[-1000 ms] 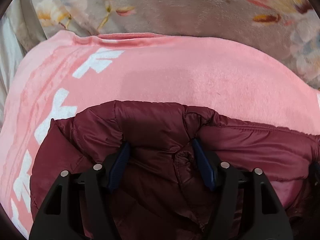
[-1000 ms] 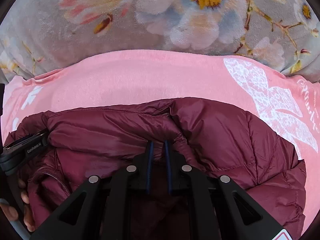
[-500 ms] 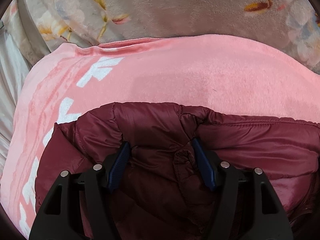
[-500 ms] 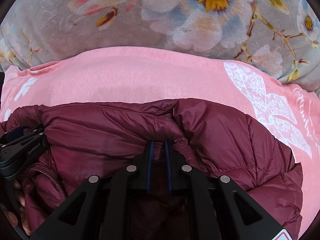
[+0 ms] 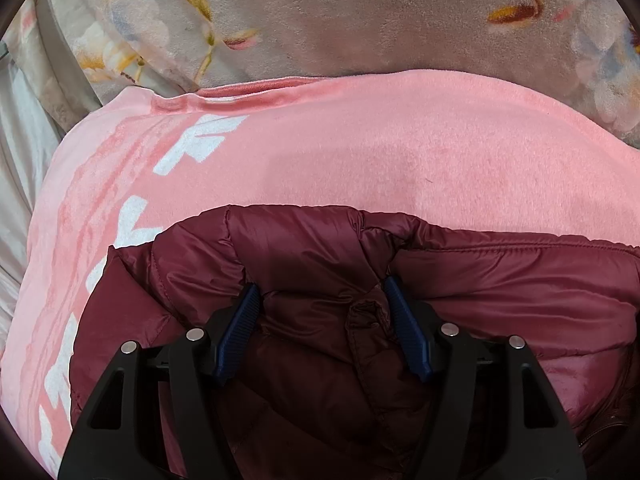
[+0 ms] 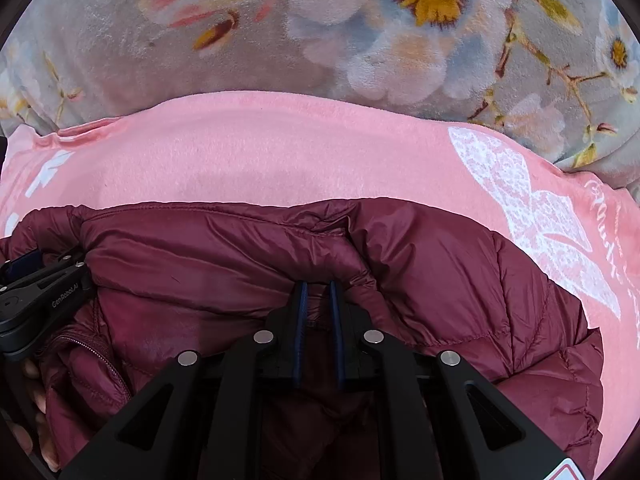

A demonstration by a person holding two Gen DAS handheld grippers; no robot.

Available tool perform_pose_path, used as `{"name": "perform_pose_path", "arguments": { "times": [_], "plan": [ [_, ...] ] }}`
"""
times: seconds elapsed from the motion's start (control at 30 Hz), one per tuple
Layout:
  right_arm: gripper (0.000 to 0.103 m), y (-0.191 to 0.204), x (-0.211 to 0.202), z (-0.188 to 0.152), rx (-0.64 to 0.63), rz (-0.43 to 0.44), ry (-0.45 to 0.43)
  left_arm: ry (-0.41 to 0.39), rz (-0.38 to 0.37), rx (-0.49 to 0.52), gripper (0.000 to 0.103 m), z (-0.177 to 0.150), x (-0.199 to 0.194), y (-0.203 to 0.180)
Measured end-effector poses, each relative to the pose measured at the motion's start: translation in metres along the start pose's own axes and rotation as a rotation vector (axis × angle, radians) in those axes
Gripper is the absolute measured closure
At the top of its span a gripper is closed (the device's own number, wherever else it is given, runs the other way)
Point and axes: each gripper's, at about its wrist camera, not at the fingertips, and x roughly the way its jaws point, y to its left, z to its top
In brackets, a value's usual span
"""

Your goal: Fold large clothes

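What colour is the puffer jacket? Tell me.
Dark maroon puffer jacket, clearest in the right wrist view.

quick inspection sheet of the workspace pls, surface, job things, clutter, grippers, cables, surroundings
surface: pink blanket with white print, over a floral blanket
job's things: maroon puffer jacket, bunched, zipper showing lower left
clutter: nothing seen
grippers: left hand-held gripper open wide, jacket fabric between its fingers; right hand-held gripper shut on a jacket fold
cables: nothing seen
surroundings: pale sheet at far left
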Motion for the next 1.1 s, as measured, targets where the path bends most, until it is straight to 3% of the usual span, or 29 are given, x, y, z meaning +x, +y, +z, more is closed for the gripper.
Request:
{"name": "perform_pose_path", "arguments": {
  "times": [0.43,0.5,0.6,0.7,0.8,0.97,1.0,1.1],
  "plan": [
    [0.093,0.009,0.0,0.0,-0.054,-0.049,-0.006,-0.001,0.015,0.01,0.04,0.0,-0.001,-0.002],
    [0.092,0.002,-0.006,0.0,-0.024,-0.003,-0.024,-0.005,0.019,0.008,0.04,0.0,-0.003,-0.001],
    [0.092,-0.005,-0.027,-0.007,0.057,0.096,-0.044,-0.012,-0.034,-0.003,0.04,-0.005,-0.013,0.01],
    [0.092,0.003,-0.033,-0.018,0.05,0.161,0.017,-0.023,-0.052,0.019,0.04,-0.013,-0.03,0.019],
    [0.093,0.011,-0.024,-0.028,0.005,0.142,0.072,0.01,-0.065,0.037,0.04,-0.022,-0.034,0.023],
    [0.093,0.003,-0.019,-0.032,0.046,0.184,0.08,0.014,-0.024,0.061,0.033,-0.03,-0.027,0.017],
    [0.093,0.002,-0.018,-0.031,0.048,0.187,0.081,0.019,-0.016,0.056,0.027,-0.029,-0.026,0.018],
    [0.094,-0.002,-0.028,-0.032,0.043,0.172,0.07,0.02,-0.045,-0.008,0.024,-0.023,-0.03,0.032]
  ]
}}
